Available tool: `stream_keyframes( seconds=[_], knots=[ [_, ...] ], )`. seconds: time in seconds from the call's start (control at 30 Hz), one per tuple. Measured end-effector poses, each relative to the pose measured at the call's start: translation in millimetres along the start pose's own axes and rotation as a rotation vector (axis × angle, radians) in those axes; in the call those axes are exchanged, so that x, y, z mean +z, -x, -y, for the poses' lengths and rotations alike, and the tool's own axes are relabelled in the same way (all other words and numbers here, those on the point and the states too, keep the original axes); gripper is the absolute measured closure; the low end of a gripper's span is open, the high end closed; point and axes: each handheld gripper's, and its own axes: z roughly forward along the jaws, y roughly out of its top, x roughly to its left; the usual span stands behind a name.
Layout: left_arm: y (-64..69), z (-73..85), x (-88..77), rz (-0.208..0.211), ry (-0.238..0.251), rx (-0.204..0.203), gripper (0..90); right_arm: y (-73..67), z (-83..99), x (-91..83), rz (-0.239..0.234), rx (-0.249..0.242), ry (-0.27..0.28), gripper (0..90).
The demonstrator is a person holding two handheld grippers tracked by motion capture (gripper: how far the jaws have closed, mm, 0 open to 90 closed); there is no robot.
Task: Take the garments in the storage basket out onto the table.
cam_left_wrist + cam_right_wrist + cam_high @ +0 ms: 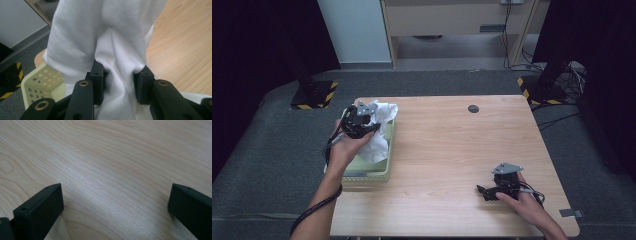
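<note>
In the high view, a rectangular pale-green plastic basket sits at the left edge of the light wood-grain table, and a crumpled white cloth of soft knit fabric rises out of the basket's far end. The left gripper, black with a grey three-cornered plate on top, is at the cloth above that far end, while the right gripper rests low over bare wood well to the right of the basket, near the table's front edge; a small dark round disc lies beyond the basket toward the table's far edge. The left gripper view adds the grip itself: the gripper's blocky black pads pinch a gathered fold of the cloth, whose fine ribbed weave and deep creases show, and the basket shows round perforations in its wall. In the right gripper view, the right gripper has its matt black jaws spread wide apart with smooth, wavy-grained wood between them.
</note>
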Motion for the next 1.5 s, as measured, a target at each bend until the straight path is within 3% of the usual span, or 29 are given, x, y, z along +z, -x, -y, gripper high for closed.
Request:
stream_keyframes(
  seconds=[0.33, 0.57, 0.67, 0.9, 1.5],
  knots=[
    [17.5, -19.0, -7.3, 0.049, 0.024, 0.016, 66.1, -0.3, -0.1, 0.0, -0.003, -0.001, -0.001, 0.3],
    [36.4, -35.3, -11.0, 0.072, 0.03, 0.057, 66.0, -0.4, 0.0, 0.1, -0.005, -0.006, 0.001, 0.3],
    [44.7, -41.9, -12.0, 0.107, 0.041, 0.05, 66.0, -0.5, 0.0, 0.1, -0.006, -0.005, 0.001, 0.3],
    [65.0, -54.8, -11.6, 0.085, 0.049, 0.135, 66.0, -0.6, 0.0, 0.2, -0.009, -0.008, 0.001, 0.3],
    [111.5, -73.3, -6.2, 0.147, 0.041, 0.244, 66.0, -0.7, 0.0, 0.2, -0.012, -0.011, 0.002, 0.3]
  ],
)
